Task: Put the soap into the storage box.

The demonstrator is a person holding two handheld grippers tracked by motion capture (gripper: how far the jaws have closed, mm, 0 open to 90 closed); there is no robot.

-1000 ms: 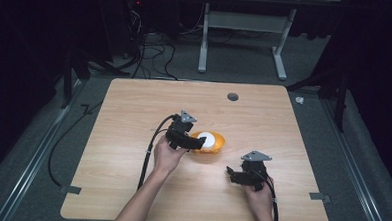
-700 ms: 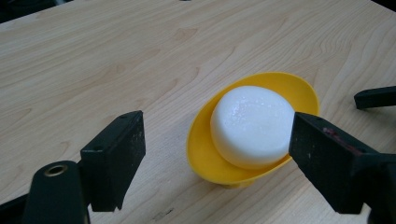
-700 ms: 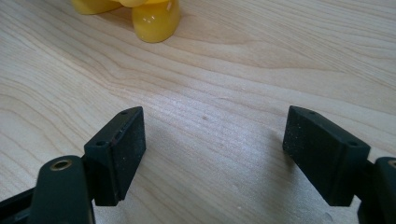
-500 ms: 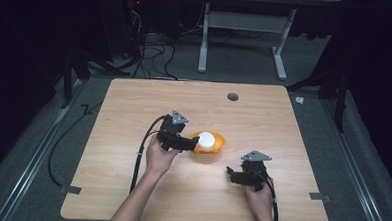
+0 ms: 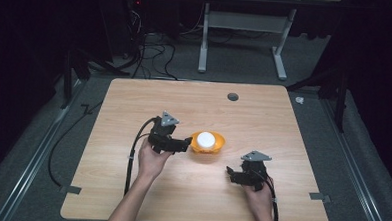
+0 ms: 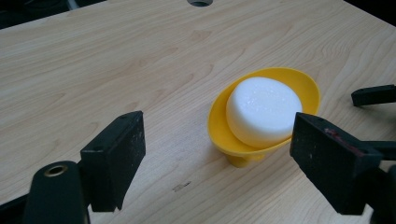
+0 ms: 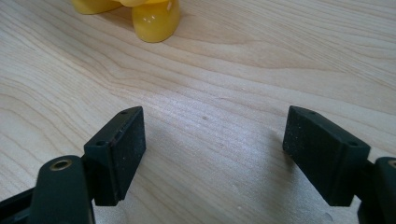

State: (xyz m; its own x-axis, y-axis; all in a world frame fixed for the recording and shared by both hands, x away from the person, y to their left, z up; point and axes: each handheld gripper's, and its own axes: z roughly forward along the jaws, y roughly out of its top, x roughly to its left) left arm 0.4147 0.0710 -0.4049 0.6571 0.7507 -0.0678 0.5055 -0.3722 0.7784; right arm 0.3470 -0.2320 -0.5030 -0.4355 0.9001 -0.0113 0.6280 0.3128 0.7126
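Left tool point(image 5: 186, 144) withdrawn leftward | jaws wide | yellow dish point(image 6: 261, 116) just ahead, ungripped

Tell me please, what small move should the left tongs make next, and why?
Probably ease the left tongs forward until the jaws stand on both sides of the white round block, then close. The jaws are open and nothing is held. The block lies tilted in the yellow dish, just ahead of them and nearer the right jaw. The right tongs are open over bare table.
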